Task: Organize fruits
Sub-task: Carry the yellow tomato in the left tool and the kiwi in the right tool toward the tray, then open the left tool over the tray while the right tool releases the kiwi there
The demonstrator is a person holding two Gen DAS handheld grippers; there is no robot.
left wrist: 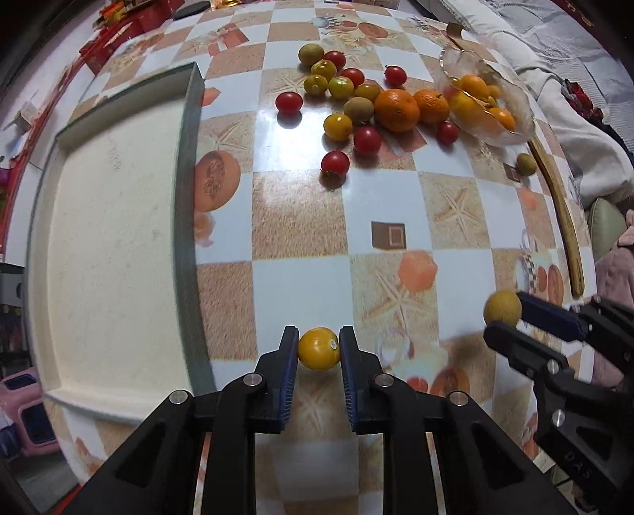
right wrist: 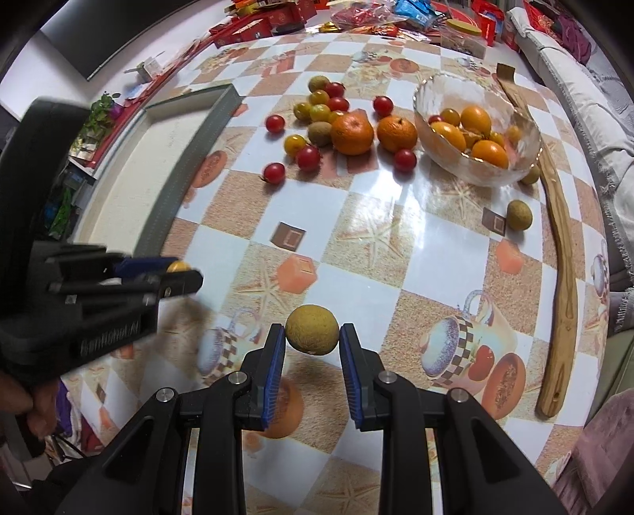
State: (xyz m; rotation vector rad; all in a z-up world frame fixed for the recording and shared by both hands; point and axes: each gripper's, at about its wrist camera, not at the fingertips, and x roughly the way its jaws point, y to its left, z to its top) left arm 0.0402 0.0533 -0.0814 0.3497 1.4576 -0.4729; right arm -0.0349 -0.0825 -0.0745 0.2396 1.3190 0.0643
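My left gripper (left wrist: 319, 348) is shut on a yellow tomato (left wrist: 319, 348), held above the table right of the cream tray (left wrist: 111, 237). My right gripper (right wrist: 312, 336) is shut on a tan round longan (right wrist: 312, 329), also above the table. The right gripper (left wrist: 500, 321) shows in the left wrist view with the longan (left wrist: 501, 307). The left gripper (right wrist: 186, 273) shows in the right wrist view beside the tray (right wrist: 158, 166). A pile of red and yellow tomatoes (left wrist: 335, 162), green-brown fruits and two oranges (left wrist: 397, 110) lies at the far side. A glass bowl (right wrist: 475, 126) holds orange fruits.
A long wooden spatula (right wrist: 562, 277) lies along the right table edge. Two loose longans (right wrist: 519, 214) sit near the bowl. Red boxes and packets (right wrist: 356, 16) crowd the far table edge. A grey sofa (right wrist: 586, 79) stands to the right.
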